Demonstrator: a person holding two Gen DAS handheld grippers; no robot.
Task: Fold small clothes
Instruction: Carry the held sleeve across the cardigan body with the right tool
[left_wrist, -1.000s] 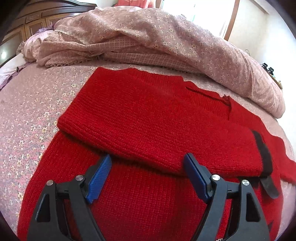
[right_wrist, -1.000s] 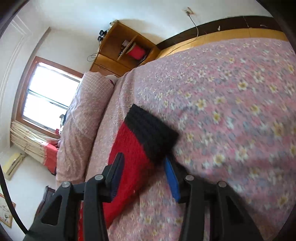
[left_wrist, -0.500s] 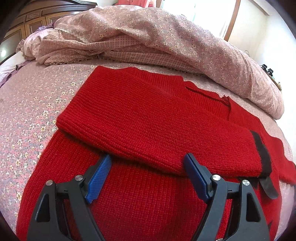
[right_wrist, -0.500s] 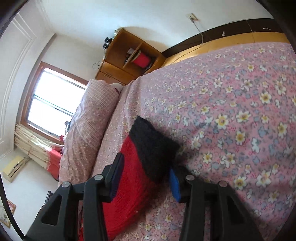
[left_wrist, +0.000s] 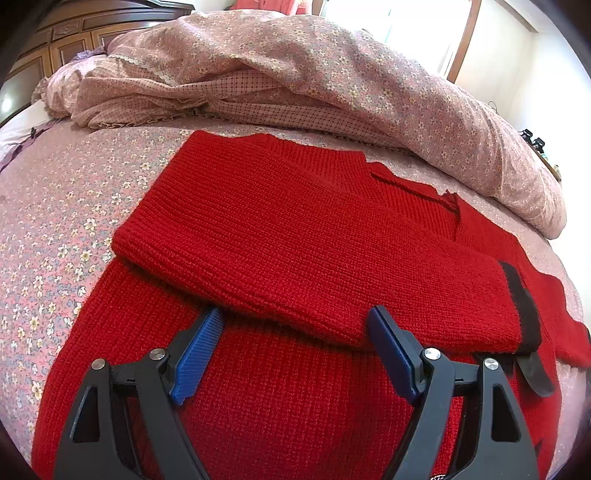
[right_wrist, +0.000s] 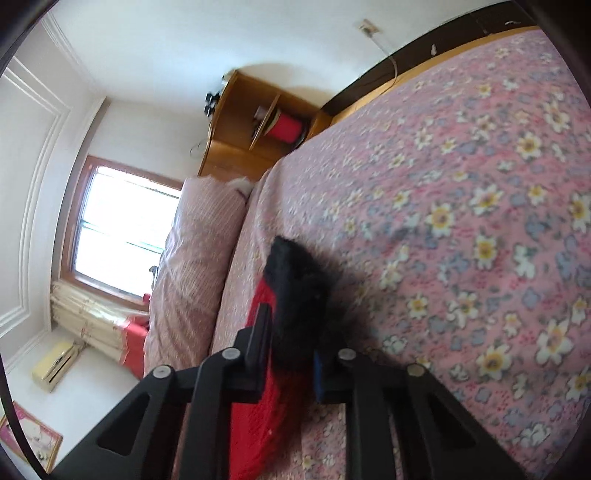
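1. A red knitted sweater (left_wrist: 295, 258) lies spread flat on the bed (left_wrist: 74, 206), which is covered by a pink floral sheet.
2. One sleeve (left_wrist: 314, 266) is folded across the body of the sweater, running from the left shoulder side toward the right; its black cuff (left_wrist: 522, 306) lies near the sweater's right edge.
3. The left tool (left_wrist: 291, 350) hovers low over the lower part of the sweater, just at the near edge of the folded sleeve. Its two blue-padded fingers (left_wrist: 197, 356) stand wide apart with nothing between them.
4. Behind the sweater, a bunched floral quilt (left_wrist: 332, 74) with a checked lining runs along the far side of the bed, and a dark wooden headboard (left_wrist: 66, 33) rises at the upper left.
5. In the right wrist view, the right tool (right_wrist: 291, 354) is clamped on the other sleeve's black cuff (right_wrist: 299, 291). The fuzzy black end sticks out past the fingers, and the red knit of that sleeve (right_wrist: 258, 417) trails back beneath the tool, close above the floral sheet (right_wrist: 480, 221).
6. This view is rolled sideways and somewhat blurred. It also shows a wooden cabinet (right_wrist: 251, 122) with open shelves beyond the bed, a bright window (right_wrist: 122, 229), and the quilt (right_wrist: 192, 266) along the bed's edge.
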